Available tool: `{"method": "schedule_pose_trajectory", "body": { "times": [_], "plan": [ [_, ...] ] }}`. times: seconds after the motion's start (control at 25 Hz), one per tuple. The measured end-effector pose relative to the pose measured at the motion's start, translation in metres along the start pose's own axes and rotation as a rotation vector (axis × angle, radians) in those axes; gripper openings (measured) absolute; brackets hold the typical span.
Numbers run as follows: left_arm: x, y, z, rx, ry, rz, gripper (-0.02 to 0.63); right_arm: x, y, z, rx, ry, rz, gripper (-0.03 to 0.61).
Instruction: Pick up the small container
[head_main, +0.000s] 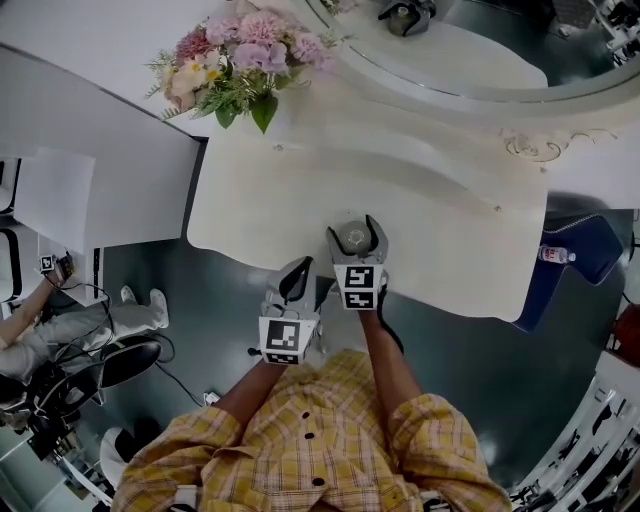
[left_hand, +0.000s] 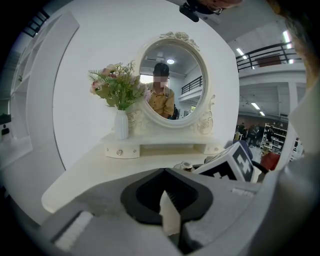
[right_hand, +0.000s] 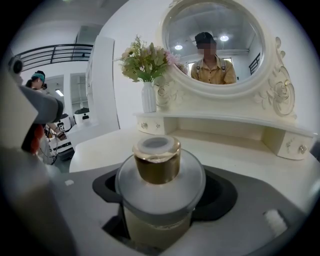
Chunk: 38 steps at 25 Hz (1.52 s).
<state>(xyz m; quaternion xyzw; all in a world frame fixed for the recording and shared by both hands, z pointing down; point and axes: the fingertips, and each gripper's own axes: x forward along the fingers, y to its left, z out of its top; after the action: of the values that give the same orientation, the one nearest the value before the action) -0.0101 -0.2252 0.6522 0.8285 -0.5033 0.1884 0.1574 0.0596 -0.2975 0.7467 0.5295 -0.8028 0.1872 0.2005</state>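
Left gripper (head_main: 297, 270) and right gripper (head_main: 355, 230) are seen in the head view at the near edge of the dressing table (head_main: 440, 200), the right one spread around the small container (head_main: 353, 240) standing there. In the left gripper view, the left jaws are shown closed together, empty. In the right gripper view, the container is framed between wide-parted jaws.

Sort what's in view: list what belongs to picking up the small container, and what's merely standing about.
For the job: small container; right tongs, jaws open either side of it.
Standing about: left tongs, shut; flower vase; oval mirror; plastic bottle.
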Motion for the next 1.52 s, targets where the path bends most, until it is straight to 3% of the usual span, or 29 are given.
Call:
{"method": "schedule_pose_trajectory", "body": {
  "times": [0.48, 0.8, 1.08, 1.52],
  "plan": [
    [-0.003, 0.006, 0.002, -0.009, -0.009, 0.015, 0.000, 0.004, -0.004, -0.003, -0.031, 0.027, -0.066, 0.339],
    [-0.012, 0.005, 0.000, 0.000, -0.011, 0.009, -0.001, -0.006, -0.015, -0.002, 0.055, 0.037, -0.036, 0.339],
    [-0.014, 0.001, 0.014, 0.011, -0.048, -0.004, 0.000, -0.024, -0.014, 0.016, 0.039, 0.007, -0.032, 0.339],
    [-0.026, -0.010, 0.040, 0.025, -0.098, -0.027, 0.000, -0.075, -0.019, 0.053, 0.132, -0.073, -0.017, 0.339]
  ]
}}
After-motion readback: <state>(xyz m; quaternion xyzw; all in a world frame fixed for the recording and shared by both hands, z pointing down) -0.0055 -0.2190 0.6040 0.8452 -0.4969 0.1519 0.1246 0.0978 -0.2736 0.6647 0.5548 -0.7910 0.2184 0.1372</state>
